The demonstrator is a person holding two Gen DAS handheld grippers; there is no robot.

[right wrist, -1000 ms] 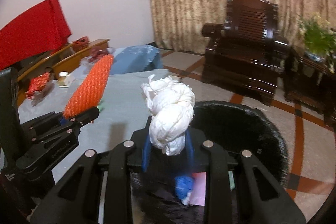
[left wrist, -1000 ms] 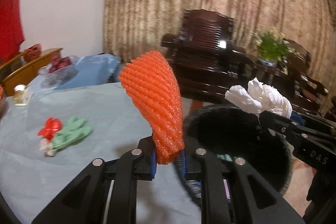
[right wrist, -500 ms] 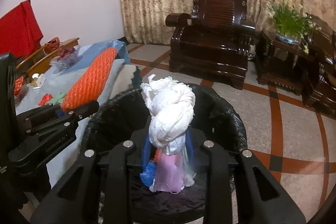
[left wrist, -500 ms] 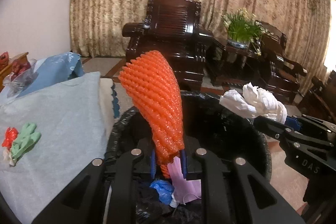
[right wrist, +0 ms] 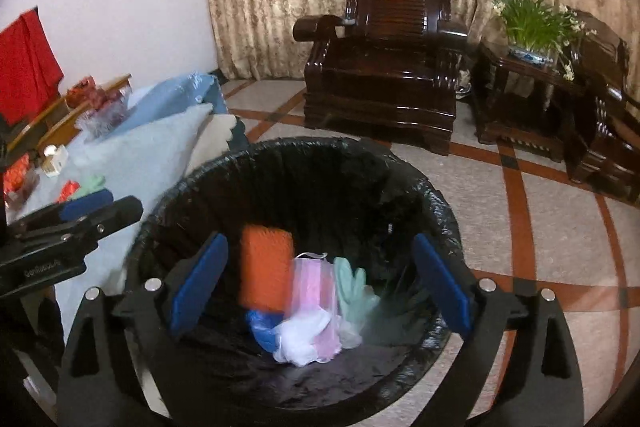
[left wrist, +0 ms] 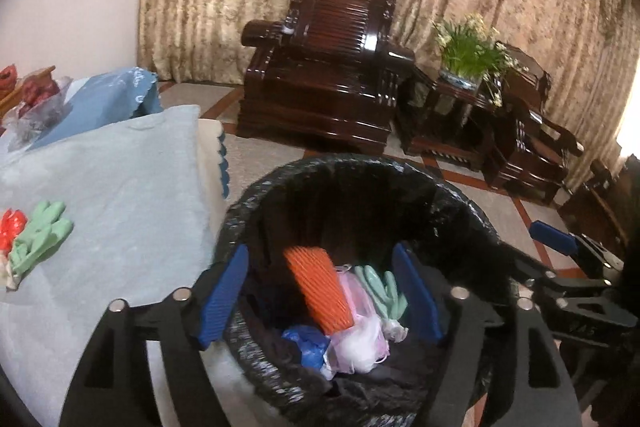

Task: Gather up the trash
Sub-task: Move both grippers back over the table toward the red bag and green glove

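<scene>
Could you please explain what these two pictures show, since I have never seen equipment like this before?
No robot here: a person holds a two-finger gripper in each hand, each with a fisheye camera looking along its fingers. One picture comes from the left gripper, the other from the right gripper; each also shows the other gripper at its edge. The blue pads are the fingers' inner faces.

Both hover over a black-lined bin beside a table with a pale blue cloth. The jaws of both have just been opening and now hold nothing. In the bin lie an orange foam net, a white wad, a pink mask, a green glove and something blue.

Still on the table: another green glove and a red scrap. Behind is an armchair.
</scene>
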